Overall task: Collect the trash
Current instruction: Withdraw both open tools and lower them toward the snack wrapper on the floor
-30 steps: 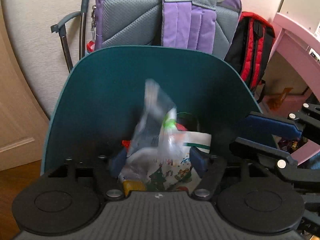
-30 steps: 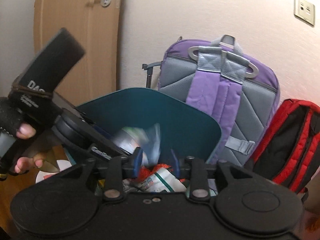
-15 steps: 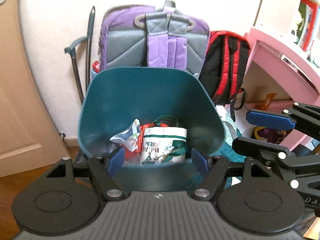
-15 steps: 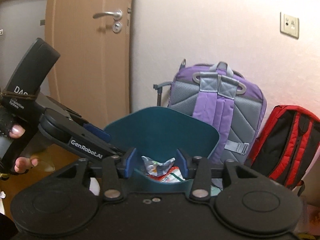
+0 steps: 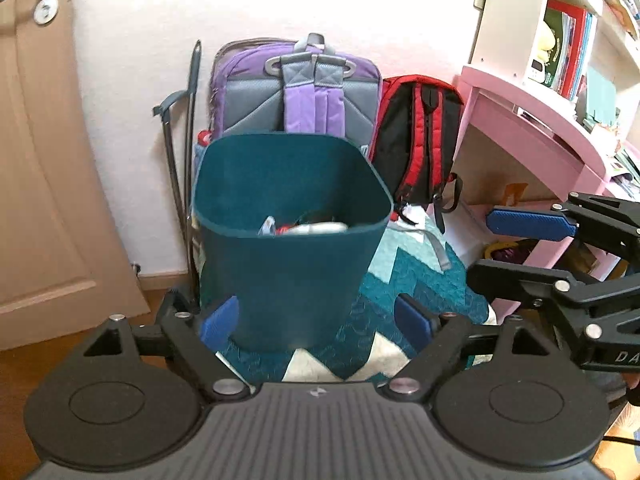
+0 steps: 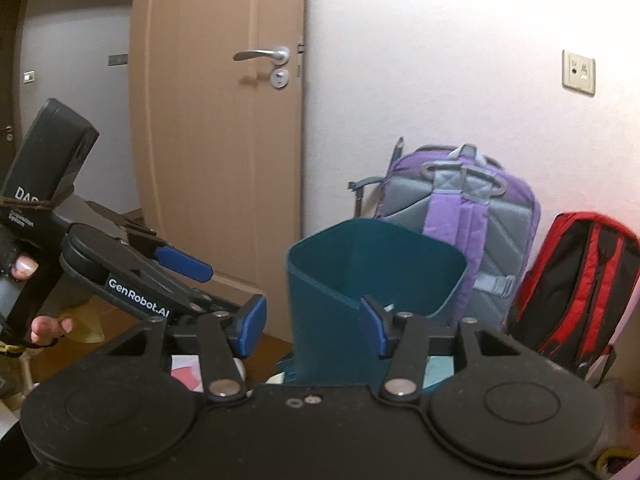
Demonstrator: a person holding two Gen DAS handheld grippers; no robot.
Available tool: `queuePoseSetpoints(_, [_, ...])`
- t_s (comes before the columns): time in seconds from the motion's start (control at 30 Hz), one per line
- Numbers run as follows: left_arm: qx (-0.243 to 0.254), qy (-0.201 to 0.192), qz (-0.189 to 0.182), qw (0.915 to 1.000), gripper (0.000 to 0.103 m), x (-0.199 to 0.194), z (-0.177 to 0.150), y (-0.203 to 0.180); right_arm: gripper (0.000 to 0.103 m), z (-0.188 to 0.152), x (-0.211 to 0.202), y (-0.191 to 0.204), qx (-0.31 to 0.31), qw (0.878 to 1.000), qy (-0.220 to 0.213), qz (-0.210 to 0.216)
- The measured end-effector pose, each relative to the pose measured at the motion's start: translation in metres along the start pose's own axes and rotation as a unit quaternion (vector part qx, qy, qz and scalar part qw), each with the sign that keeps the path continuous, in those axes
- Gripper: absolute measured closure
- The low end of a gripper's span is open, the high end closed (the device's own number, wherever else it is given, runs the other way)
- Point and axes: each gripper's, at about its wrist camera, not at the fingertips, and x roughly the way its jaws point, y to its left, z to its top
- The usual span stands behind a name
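From the left wrist view, we see our left tool (image 5: 316, 322) spread wide with nothing between its 2 blue pads, held in front of the teal bin (image 5: 292, 248). The bin stands upright on a teal and white quilt (image 5: 420, 276) spread on the floor. Inside it, just above the near rim, the trash (image 5: 308, 227) shows as a bit of crumpled clear wrapper, something red and a white piece. Behind the bin, a purple backpack (image 5: 298, 88) leans against the wall, with a red and black backpack (image 5: 416, 136) beside it on the right. A pink table (image 5: 532, 112) with a shelf of books above it fills the right side, and a wooden door (image 5: 36, 160) the left. Our right tool (image 5: 508, 246) reaches in from the right edge, its 2 fingers parted and empty.

From the right wrist view, the right tool (image 6: 314, 326) is likewise open, its pads framing the lower part of the teal bin (image 6: 340, 308) without touching it. The bin's contents are hidden here apart from a pale scrap at the rim. The left tool (image 6: 224, 292) enters from the left, gaping and empty, held by our left hand (image 6: 28, 292). The purple backpack (image 6: 472, 216) and the red and black backpack (image 6: 576, 280) sit behind the bin by the wall, and the door (image 6: 224, 140) stands further left.
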Motion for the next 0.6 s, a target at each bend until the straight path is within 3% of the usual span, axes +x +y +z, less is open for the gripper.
queuePoseSetpoints(0.13, [-0.003, 0.006, 0.006, 1.0, 0.009, -0.003, -0.031, 0.008, 0.05, -0.024, 0.002, 0.014, 0.004, 1.0, 0.017, 0.015])
queuePoseSetpoints(0.3, [-0.015, 0.028, 0.003, 0.9995, 0.009, 0.006, -0.066, 0.024, 0.05, -0.06, 0.019, 0.028, 0.017, 0.998, 0.042, 0.034])
queuePoseSetpoints(0.6, [-0.018, 0.025, 0.0, 0.9995, 0.004, 0.032, -0.126, 0.048, 0.05, -0.119, 0.072, 0.044, 0.051, 0.993, 0.094, 0.045])
